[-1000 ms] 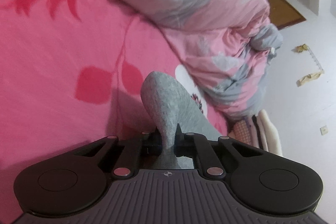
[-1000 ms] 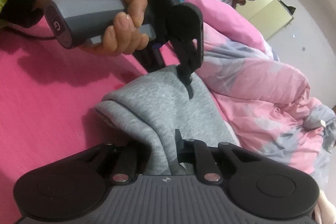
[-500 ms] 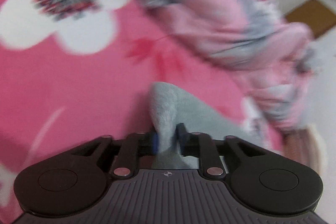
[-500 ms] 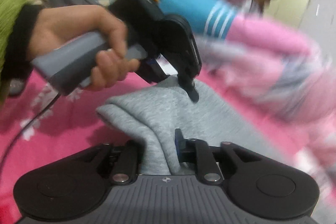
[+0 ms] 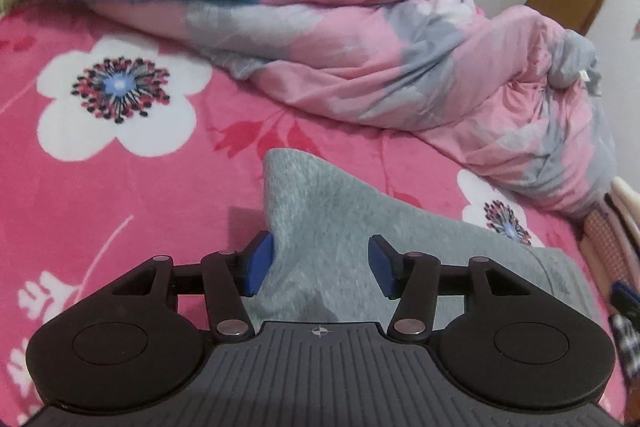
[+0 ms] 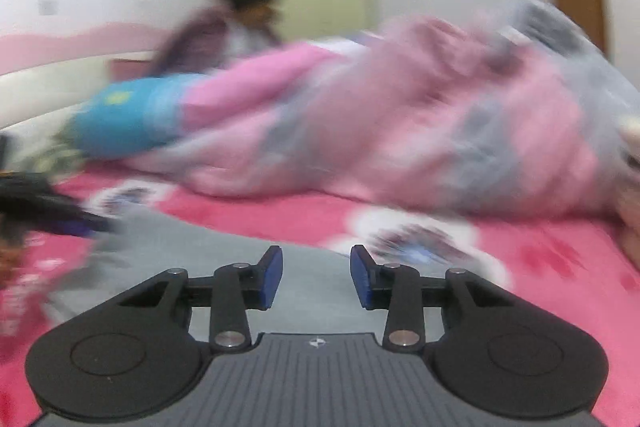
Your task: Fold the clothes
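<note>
**Operator:** What has changed at the grippers?

**Technician:** A second ago the grey garment [image 5: 320, 247] was pinched in both. Now the left gripper [image 5: 320, 265] is opening; its blue pads [image 5: 256, 263] stand apart, with a raised ridge of the cloth between them. The left pad is touching or nearly touching the fabric, and the right pad is clear of it. The right gripper [image 6: 316, 277] is also opening. Grey cloth is seen between and beyond its pads [image 6: 272, 277], but no pressure on it is visible. That view is heavily blurred.

**Operator:** Where is the garment located?

**Technician:** It is laid on the pink floral bedsheet [image 5: 120, 187], near the grippers, with one peak standing up toward the far side. A pink and grey quilt [image 5: 400, 67] is bunched well beyond it.

**Operator:** What is indicated for the task?

**Technician:** A fold is judged to have been placed and released. The peak is not yet flattened, so smoothing or a further fold is likely required.
</note>
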The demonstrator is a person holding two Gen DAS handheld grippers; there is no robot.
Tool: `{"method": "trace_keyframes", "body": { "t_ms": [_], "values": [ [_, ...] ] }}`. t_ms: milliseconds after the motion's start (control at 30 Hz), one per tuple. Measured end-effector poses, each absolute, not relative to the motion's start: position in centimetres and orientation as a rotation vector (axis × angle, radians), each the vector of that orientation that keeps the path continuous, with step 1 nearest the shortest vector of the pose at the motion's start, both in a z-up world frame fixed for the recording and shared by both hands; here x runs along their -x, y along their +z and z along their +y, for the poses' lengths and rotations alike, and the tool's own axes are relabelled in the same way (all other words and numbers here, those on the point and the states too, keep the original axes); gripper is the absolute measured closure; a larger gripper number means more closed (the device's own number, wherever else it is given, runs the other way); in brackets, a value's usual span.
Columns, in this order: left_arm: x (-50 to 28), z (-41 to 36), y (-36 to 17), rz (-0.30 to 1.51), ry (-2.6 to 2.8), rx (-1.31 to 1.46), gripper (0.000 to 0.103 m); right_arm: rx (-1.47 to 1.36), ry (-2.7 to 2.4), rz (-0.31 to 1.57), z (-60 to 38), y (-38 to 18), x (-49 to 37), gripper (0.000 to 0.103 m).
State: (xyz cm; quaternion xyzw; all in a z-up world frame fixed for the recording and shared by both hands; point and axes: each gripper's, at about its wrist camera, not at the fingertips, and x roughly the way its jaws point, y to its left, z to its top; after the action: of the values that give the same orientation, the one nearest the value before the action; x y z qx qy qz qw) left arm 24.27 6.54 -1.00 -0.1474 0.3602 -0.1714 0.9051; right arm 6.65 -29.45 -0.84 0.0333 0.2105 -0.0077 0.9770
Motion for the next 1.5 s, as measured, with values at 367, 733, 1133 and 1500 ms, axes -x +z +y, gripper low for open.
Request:
{"method": "trace_keyframes", "body": {
  "t_ms": [367, 733, 1133, 1500],
  "values": [
    [-21.6, 10.5, -0.3, 0.634, -0.263, 0.343, 0.051, -0.118, -0.144, 0.486, -33.6, -3.7, -5.8, 0.074],
    [-18.1, 3.3, -6.3, 0.619, -0.398, 0.179, 0.051, -0.067, -0.159, 0.564, -32.2, -2.0, -8.9, 0.072],
    [-18.1, 4.6, -7.2, 0.609, -0.513, 0.172, 0.05, -0.035, -0.164, 0.726, -32.5, -5.9, -19.4, 0.075],
    [-17.6, 6.0, -7.0, 0.62, -0.535, 0.225, 0.051, 0.086, -0.189, 0.684, -27.7, -2.4, -18.1, 0.073]
  ]
}}
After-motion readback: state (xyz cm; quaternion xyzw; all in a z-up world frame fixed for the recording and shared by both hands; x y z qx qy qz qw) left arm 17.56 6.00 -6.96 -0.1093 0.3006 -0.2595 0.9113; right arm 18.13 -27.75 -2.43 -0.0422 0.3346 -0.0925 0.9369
